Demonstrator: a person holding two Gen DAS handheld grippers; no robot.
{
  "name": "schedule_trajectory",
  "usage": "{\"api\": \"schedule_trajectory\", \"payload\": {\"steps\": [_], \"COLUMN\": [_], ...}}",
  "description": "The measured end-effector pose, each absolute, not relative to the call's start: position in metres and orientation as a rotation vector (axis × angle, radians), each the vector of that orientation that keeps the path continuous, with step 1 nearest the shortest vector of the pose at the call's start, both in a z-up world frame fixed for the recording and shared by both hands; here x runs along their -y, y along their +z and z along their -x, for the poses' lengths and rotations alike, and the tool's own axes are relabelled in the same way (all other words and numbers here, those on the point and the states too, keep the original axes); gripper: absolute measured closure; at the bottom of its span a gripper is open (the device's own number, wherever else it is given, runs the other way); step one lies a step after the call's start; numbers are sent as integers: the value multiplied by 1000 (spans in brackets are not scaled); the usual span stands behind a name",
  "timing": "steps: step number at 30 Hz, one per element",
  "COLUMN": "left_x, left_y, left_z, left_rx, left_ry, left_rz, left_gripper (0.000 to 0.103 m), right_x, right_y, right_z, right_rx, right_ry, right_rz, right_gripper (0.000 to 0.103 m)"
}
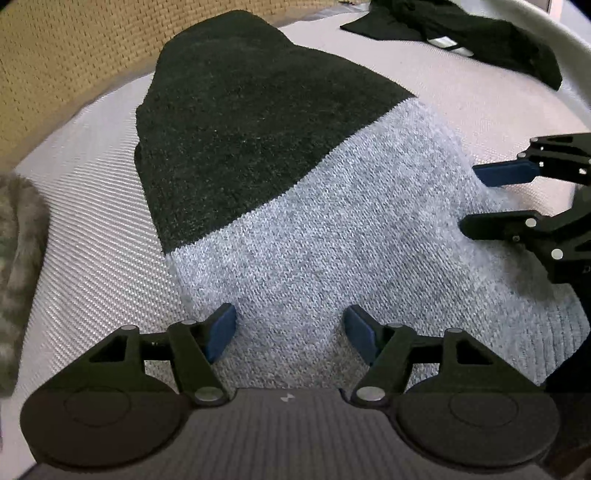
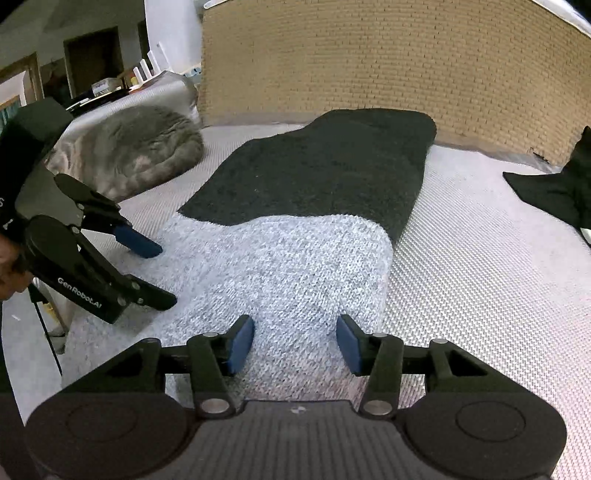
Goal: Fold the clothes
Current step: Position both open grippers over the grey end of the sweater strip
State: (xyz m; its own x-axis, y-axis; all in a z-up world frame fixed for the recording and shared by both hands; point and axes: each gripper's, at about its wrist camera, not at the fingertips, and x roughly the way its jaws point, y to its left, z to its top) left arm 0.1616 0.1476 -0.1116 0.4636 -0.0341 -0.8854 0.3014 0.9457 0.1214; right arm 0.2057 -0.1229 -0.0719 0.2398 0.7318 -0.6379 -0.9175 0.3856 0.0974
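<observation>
A knit sweater lies flat on the woven white surface (image 1: 92, 229), folded into a long strip. Its near half is light grey (image 1: 332, 240) and its far half is black (image 1: 240, 129). It also shows in the right wrist view, grey part (image 2: 295, 266) and black part (image 2: 325, 170). My left gripper (image 1: 290, 332) is open and empty, low over the grey end; it shows in the right wrist view (image 2: 159, 271) at the left. My right gripper (image 2: 295, 343) is open and empty over the grey end's right side; it shows in the left wrist view (image 1: 476, 199) at the right.
A black garment (image 1: 461, 33) lies crumpled at the far right of the surface, also in the right wrist view (image 2: 554, 188). A fluffy grey item (image 2: 140, 155) sits at the left. A tan woven panel (image 2: 388, 66) stands behind the surface.
</observation>
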Motion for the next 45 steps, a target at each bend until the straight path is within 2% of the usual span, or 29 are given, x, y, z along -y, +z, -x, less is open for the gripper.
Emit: {"api": "schedule_trajectory", "payload": {"steps": [11,13,14,15,18,21,23,26,28,45], "left_x": [-130,-123,-121,-120,-123,-120,-125,-157,-160,-162], "left_y": [-110,-108,-108,-108,-107,-109,-113,-116,-118,-117], "left_z": [-141,-136,-132,-130,-126,-132,-134,-145,-146,-146], "left_rx": [-1010,-997,-989,-983,-972,-969,-974,-1043,-1041,-995], "left_ry": [7,43,55,66,86,64,67,65,48,52], "left_rz": [-245,-260,-266,-262,-240,-270,-304,-46,-42,-58], "left_gripper": [31,31,30,30,30,23,7,5,1,0], "right_x": [116,116,116,118,124,127,125,123,121,117], "right_y": [-89,-89,-88,-88,-90,-90,-89,-89,-89,-83], "right_z": [-190,-189,-189,-193,-210,-220,-216,-215,-213,-208], "right_rx": [-551,-551,-558,-584,-704,-777,-771,-783,-785,-808], "right_ry": [1056,1037,1025,1014,1002,988,980,971,964,948], "right_rz": [311,312,307,289,187,131,154,171,191,265], "right_gripper": [45,41,36,30,21,21,21,21,21,21]}}
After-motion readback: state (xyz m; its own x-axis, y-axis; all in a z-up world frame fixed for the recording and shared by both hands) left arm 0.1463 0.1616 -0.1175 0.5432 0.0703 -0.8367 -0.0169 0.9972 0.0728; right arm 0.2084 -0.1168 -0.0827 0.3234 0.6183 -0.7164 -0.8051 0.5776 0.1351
